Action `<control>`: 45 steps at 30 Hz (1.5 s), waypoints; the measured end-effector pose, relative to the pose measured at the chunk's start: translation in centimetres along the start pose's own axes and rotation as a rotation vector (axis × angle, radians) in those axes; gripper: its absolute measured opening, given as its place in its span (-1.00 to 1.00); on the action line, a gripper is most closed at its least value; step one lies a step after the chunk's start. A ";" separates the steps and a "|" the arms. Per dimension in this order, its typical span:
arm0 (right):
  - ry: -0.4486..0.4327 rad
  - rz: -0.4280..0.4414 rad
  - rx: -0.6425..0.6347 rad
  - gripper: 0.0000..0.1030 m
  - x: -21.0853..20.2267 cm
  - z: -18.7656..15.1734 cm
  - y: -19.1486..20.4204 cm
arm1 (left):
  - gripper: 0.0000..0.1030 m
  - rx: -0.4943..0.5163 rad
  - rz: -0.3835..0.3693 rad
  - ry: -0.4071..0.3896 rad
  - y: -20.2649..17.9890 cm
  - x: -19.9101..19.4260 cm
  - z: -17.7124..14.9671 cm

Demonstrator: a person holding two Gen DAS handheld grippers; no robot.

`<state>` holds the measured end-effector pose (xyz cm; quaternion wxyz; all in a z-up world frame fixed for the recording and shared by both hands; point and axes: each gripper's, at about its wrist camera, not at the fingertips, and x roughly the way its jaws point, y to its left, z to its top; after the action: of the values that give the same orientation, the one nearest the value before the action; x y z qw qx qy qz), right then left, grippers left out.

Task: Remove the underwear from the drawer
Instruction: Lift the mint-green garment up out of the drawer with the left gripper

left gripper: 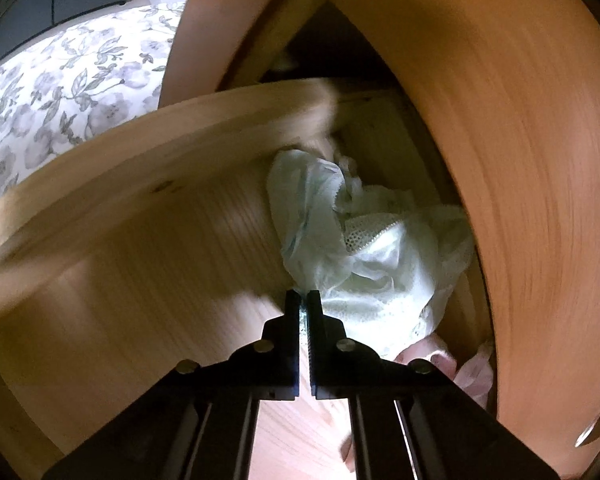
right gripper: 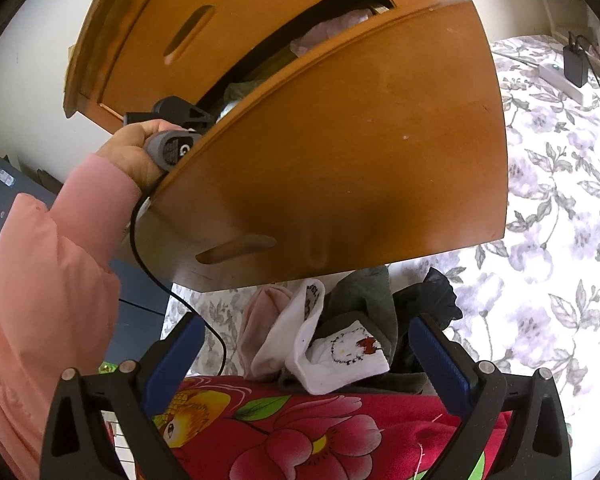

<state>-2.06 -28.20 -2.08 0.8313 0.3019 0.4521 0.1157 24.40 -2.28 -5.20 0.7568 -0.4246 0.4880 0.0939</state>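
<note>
Drawer (right gripper: 340,128): my side, orange-brown wood, smooth, semi-gloss.
Underwear (left gripper: 364,256): thin pale cloth w/ lace, mesh.
Left gripper (left gripper: 304,300): matt black plastic.
Bedspread (right gripper: 560,240): floral cloth, matt.

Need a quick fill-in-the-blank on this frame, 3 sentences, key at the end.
1. The left gripper is shut on a fold of pale ____ underwear inside the drawer.
2. The right gripper has its jaws ____, holding nothing.
3. The hand gripping the left gripper's handle wears a ____ sleeve.

Missing words: green; open; pink
</note>
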 end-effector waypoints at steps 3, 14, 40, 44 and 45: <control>0.000 -0.001 -0.001 1.00 0.0 0.0 0.0 | -0.96 0.039 0.031 0.035 -0.6 -0.2 0.0; 0.000 -0.002 0.003 1.00 0.0 0.0 0.1 | -0.97 0.225 0.160 0.163 -2.8 -0.6 0.2; 0.006 0.002 0.011 1.00 0.1 0.0 0.0 | 0.06 -0.075 -0.127 0.000 0.3 -2.2 1.1; 0.007 0.002 0.011 1.00 0.2 0.0 -0.1 | 0.00 -0.112 -0.133 -0.018 0.8 -2.1 0.5; 0.007 0.002 0.012 1.00 0.2 0.0 -0.1 | -0.05 -0.119 -0.142 -0.019 0.8 -2.1 0.4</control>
<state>-1.99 -28.20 -2.25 0.8280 0.3066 0.4552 0.1147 23.22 -0.93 -3.86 0.7396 -0.5014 0.4431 0.0727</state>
